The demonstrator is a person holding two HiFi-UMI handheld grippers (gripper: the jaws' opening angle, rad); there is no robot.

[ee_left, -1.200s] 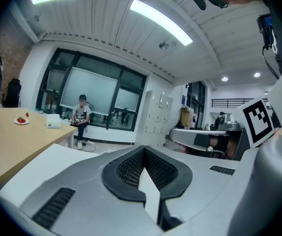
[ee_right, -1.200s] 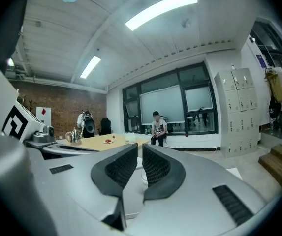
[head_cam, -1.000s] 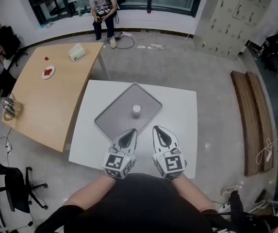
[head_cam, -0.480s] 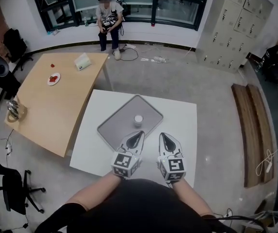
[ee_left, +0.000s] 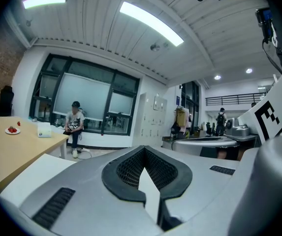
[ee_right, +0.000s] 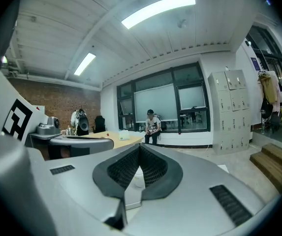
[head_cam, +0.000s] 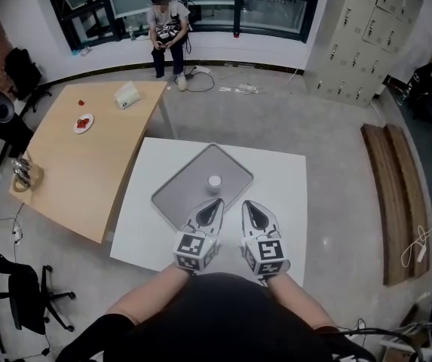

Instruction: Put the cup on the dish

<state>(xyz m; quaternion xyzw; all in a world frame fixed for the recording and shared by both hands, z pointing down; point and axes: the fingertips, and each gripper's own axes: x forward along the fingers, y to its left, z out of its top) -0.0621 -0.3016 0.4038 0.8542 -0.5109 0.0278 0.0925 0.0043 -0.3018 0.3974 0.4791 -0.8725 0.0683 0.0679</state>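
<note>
Tray [head_cam: 179, 189] with cup [head_cam: 214, 181] just beyond left claw [head_cam: 217, 201]

Bright ceiling strip lights [ee_left: 150, 22], soft shadows, fisheye edges (dark corners)

Over the last second the left gripper [head_cam: 216, 203] has moved forward and towards its right. Its fingers now reach the near edge of the grey dish [head_cam: 188, 181], closer to the cup [head_cam: 215, 181] than before. The right gripper [head_cam: 249, 205] has crept forward a little as well and has drawn slightly nearer the left one. The head view has tipped up, so the white tabletop [head_cam: 280, 183] sits lower in the picture.
</note>
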